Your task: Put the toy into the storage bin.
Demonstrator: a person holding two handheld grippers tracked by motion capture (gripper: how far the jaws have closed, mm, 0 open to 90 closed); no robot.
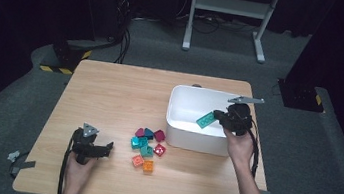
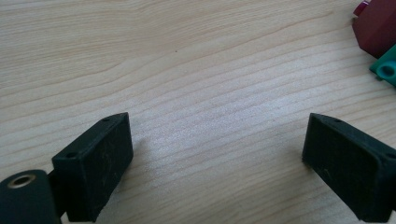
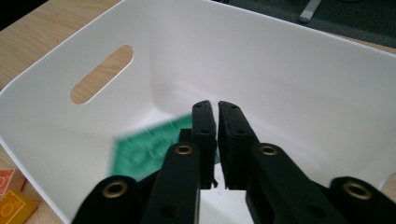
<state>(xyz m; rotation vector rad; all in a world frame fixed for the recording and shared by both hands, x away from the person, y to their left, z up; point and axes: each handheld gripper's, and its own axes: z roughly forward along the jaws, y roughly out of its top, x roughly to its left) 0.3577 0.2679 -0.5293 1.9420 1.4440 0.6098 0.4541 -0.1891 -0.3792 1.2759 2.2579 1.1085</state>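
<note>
Sorting step: the right hand-held gripper [image 1: 219, 116] is over the white bin [image 1: 176, 128], jaws nearly together with a slim gap, nothing pinched. A green flat brick [image 3: 149, 151], blurred, sits just beside the jaws inside the bin, likely just dropped. Left hand-held gripper [image 2: 217, 158] rests wide open and empty on the desk [image 1: 110, 94]. Next: fetch another from the brick pile [image 1: 147, 146] left of the bin.

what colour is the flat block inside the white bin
Teal green flat plastic block, clearest in the high view.
</note>
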